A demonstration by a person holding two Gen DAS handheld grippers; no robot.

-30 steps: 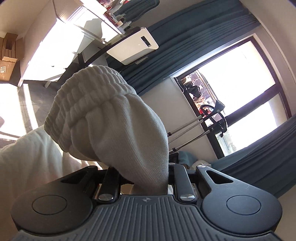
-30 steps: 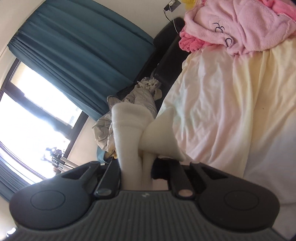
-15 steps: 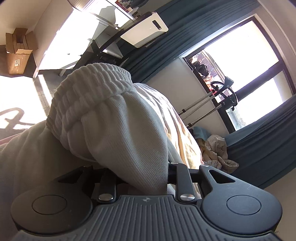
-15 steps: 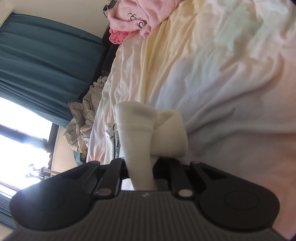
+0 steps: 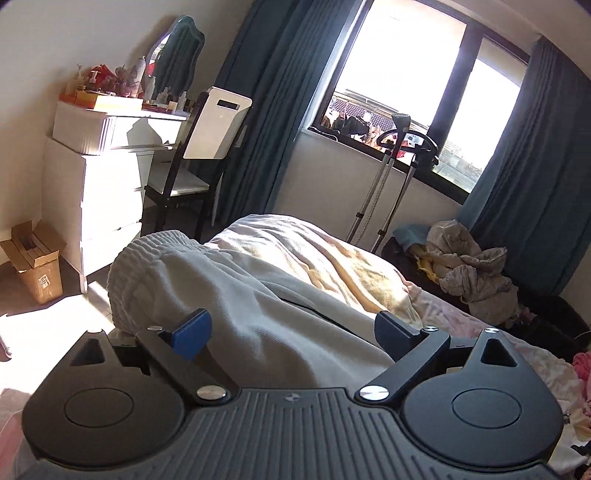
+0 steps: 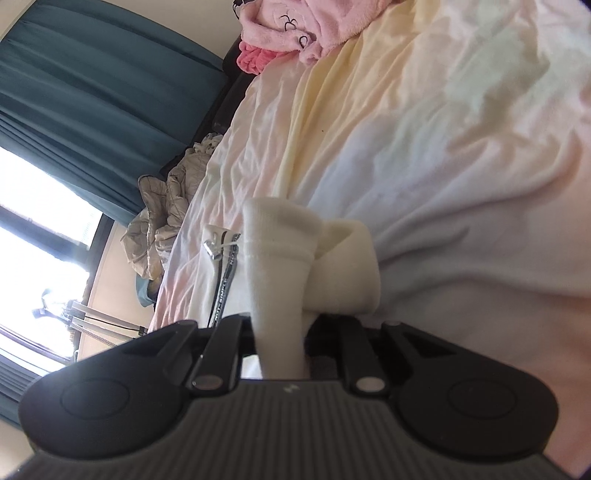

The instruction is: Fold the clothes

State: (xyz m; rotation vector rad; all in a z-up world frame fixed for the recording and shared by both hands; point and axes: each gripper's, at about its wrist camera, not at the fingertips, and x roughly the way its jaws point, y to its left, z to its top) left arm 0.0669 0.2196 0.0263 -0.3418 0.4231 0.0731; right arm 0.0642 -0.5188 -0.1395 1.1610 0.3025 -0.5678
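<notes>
Status: your left gripper [image 5: 291, 328] has its fingers [image 5: 192, 332] spread wide, nothing between them. White sweatpants [image 5: 229, 295] lie on the bed [image 5: 317, 258] directly ahead of and under that gripper, ribbed elastic waistband [image 5: 129, 266] bunched toward the bed's left edge. Fabric passes between the two blue pads, but I can't tell whether either pad touches it.

Your right gripper [image 6: 288, 325] has its fingers clamped on a folded wad of the same cream-white fabric [image 6: 280, 258]. The wad sticks up out of the jaws, with a second fold [image 6: 351, 266] curling over to the right. A drawstring with a metal tip [image 6: 216, 247] and a printed strap hang off the garment just left of the pinch. The held fabric sits low over the pale yellow-pink bedsheet [image 6: 424, 129]; contact with the sheet can't be judged.

Surroundings, left wrist view: white dresser [image 5: 107, 177] with clutter on top, black chair with white back [image 5: 210, 136], cardboard box [image 5: 35, 262] on the floor, teal curtains [image 5: 273, 92] either side of the window, a garment steamer stand [image 5: 399, 166] by the sill, a crumpled grey garment pile [image 5: 469, 273] past the bed's far corner.

Right wrist view: a pink fleece garment [image 6: 306, 26] lies at the far end of the bed, well apart from the pinch.
</notes>
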